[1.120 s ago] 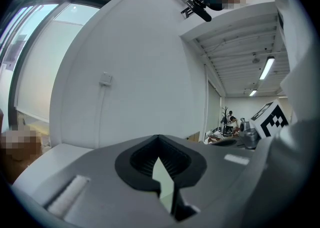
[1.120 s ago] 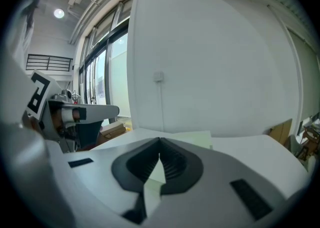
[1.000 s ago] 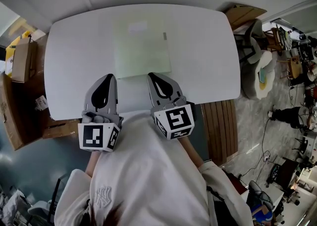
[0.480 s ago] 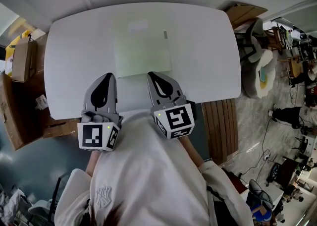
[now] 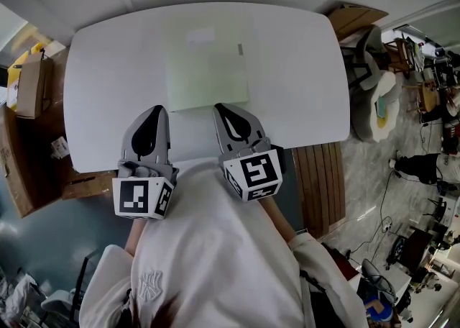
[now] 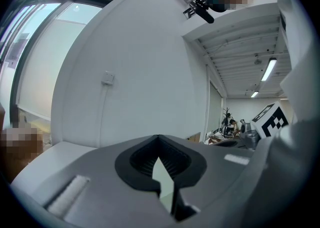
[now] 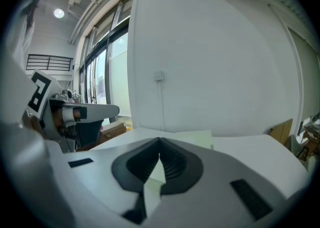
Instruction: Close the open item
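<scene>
We see a pale green flat item (image 5: 207,67) lying on the white table (image 5: 108,89), near the middle and toward the far side. It looks like a folder or pad, but we cannot tell which. Both grippers sit at the table's near edge, pointing toward it.

The left gripper (image 5: 161,110) has its jaws pressed together with nothing between them, and its tip is just beside the item's near left corner. The right gripper (image 5: 218,108) is likewise closed and empty, with its tip at the item's near edge. We cannot tell whether it touches.

In the right gripper view, the green surface (image 7: 192,136) shows just beyond the closed jaws.
</scene>
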Demonstrator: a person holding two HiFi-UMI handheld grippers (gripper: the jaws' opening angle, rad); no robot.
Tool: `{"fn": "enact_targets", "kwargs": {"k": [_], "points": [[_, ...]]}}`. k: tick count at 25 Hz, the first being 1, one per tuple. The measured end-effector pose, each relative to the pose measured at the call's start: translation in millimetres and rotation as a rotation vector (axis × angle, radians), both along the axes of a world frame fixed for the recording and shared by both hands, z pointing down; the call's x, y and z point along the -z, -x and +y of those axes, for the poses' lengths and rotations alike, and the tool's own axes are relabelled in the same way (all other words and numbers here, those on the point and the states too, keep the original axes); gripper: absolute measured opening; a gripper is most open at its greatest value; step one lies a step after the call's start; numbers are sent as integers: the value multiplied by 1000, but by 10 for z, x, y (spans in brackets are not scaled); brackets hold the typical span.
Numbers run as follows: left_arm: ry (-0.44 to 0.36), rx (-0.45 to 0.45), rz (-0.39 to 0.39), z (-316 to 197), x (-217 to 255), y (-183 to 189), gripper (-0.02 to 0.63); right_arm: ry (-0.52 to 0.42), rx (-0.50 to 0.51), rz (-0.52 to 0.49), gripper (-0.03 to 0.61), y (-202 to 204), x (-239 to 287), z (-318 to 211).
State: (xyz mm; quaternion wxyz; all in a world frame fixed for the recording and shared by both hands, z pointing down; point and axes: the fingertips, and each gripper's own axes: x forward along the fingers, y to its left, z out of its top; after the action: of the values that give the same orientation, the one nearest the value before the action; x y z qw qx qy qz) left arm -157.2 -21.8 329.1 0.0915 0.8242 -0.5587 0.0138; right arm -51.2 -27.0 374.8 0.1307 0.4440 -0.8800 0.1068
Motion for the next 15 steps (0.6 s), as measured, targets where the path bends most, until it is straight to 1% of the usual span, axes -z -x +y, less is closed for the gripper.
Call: {"fn": "enact_targets", "kwargs": {"k": [15], "points": [[0, 1, 3, -3, 1, 1, 8, 5, 5, 0, 9, 15, -19, -4]]}}
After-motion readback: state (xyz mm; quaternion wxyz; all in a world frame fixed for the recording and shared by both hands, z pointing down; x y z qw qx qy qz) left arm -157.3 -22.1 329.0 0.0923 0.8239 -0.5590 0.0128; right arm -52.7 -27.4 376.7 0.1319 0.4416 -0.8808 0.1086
